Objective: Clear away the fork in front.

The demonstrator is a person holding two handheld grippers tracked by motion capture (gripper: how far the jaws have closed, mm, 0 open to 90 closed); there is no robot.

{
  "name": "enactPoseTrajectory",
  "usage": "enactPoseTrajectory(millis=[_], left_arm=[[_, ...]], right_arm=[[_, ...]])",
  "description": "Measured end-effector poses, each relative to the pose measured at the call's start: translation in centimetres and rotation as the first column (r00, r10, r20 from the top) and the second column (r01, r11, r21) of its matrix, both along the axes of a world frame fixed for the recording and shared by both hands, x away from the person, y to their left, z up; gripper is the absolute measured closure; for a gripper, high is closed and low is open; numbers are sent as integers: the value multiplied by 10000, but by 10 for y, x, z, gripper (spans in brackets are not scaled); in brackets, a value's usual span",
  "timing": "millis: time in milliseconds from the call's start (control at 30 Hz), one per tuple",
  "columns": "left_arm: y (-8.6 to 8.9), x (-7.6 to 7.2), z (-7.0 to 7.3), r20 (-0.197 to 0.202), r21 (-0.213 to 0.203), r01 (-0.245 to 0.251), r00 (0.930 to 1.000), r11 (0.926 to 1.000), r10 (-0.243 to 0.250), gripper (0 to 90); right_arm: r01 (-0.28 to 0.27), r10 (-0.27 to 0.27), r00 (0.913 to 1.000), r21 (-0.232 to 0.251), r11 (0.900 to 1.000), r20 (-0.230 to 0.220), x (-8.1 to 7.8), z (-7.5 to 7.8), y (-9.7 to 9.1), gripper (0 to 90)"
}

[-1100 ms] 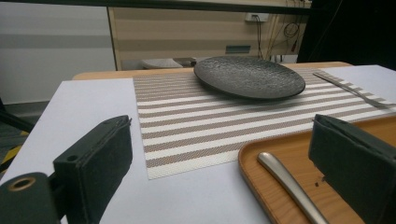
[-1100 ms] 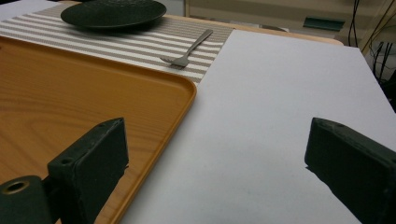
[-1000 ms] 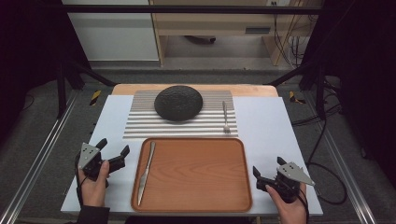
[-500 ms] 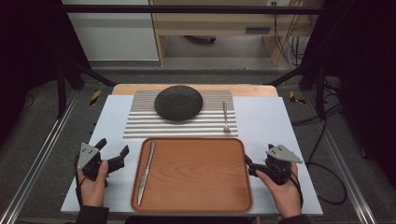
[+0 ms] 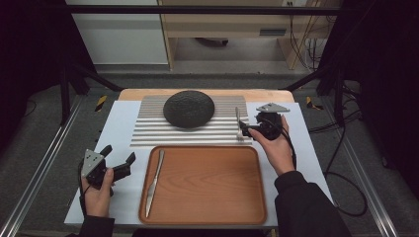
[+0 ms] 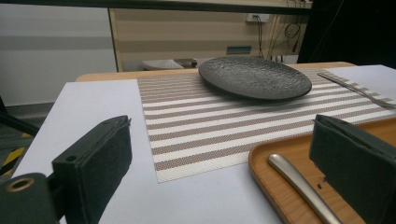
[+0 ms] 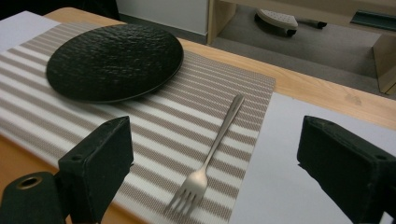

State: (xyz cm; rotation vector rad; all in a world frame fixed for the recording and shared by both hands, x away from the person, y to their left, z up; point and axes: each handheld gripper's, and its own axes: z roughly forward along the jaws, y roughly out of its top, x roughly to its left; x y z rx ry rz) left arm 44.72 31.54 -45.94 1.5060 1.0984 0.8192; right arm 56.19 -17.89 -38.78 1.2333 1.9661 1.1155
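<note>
The right gripper (image 5: 245,129), right of the middle in the high view, has its black jaws wide with nothing between them; they have just been closing a little. Just below and between them in the right gripper view lies the thin silver metal fork (image 7: 211,154), prongs near, handle running away up the frame. It rests on the striped grey placemat (image 7: 187,116). The round black bumpy plate (image 7: 114,61) sits upper left, clear of the way. The left gripper (image 5: 118,160), low left, is open and empty, beside the brown wooden tray (image 5: 207,207) holding a silver knife (image 5: 155,175).
</note>
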Motion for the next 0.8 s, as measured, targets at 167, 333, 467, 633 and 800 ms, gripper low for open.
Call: enactPoseTrajectory(millis=[167,333,467,633,800], left_arm=[[6,-3,0,15,-1,-222,9998,9998,222,60],[11,-6,2,135,-241,-428,9990,9988,431,60],[16,-11,5,197,-175,-392,9990,9991,395,59],[20,-16,5,197,-259,-475,9987,9985,480,59],[18,-16,4,210,-277,-393,9990,9988,399,59]], right_arm=[[166,-161,9996,180,9997,-251,30,-12,9,126],[362,-348,9984,295,9989,-444,44,-26,14,150],[418,-407,9972,163,9990,-635,51,-36,15,181],[371,-374,9962,-53,9993,-791,57,-47,16,261],[326,-342,9940,-172,9993,-1036,63,-59,17,384]])
